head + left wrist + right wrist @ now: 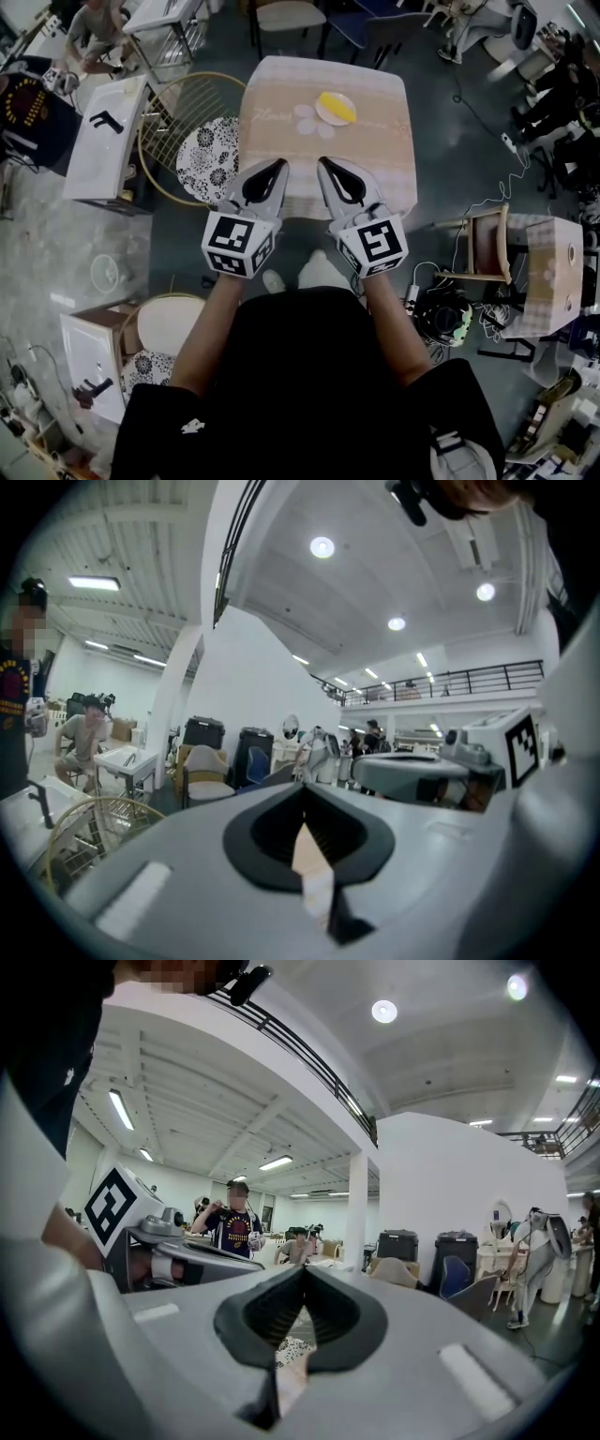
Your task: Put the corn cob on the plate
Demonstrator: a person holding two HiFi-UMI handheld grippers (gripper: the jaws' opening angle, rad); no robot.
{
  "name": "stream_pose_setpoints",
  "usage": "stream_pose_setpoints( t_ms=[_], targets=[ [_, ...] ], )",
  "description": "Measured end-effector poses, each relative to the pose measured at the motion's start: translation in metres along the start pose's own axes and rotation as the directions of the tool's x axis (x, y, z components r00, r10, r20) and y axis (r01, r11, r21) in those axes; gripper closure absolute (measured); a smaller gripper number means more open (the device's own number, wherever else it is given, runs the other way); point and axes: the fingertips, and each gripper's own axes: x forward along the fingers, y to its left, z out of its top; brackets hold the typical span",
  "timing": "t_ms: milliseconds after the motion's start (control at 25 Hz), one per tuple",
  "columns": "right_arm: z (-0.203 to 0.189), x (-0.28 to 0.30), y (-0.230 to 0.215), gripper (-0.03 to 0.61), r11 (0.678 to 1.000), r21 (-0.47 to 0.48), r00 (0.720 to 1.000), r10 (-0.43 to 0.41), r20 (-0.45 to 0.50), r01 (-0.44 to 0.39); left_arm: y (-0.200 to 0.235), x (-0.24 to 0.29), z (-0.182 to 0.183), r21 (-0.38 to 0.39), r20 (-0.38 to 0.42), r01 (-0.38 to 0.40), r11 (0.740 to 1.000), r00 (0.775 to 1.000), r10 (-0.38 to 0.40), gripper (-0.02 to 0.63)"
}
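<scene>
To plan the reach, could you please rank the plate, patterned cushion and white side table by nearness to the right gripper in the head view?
From the right gripper:
1. plate, ahead on the table
2. patterned cushion, left of the table
3. white side table, far left

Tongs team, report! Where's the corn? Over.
Left tongs shut, empty. Right tongs shut, empty. Corn cob lying on the plate, on the table. Nothing between tongs and plate.
</scene>
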Motion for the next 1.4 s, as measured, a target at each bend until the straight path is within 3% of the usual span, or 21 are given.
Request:
stream_pose_setpoints(
  t_ms=[480, 1400],
  targets=[
    [0.011, -0.026, 0.004, 0.577, 0.999, 0.011, 0.998, 0.048, 0.037, -0.048, -0.025, -0.01, 0.013, 0.058, 0.019, -0.036, 0.998, 0.999, 0.035, 0.611],
    [0.016, -0.128, 0.011, 0.577, 0.99, 0.046, 0.987, 0.132, 0.09, -0.137, -0.132, -0.039, -0.002, 0.107, 0.004, -0.091, 0.99, 0.996, 0.091, 0.611]
  ],
)
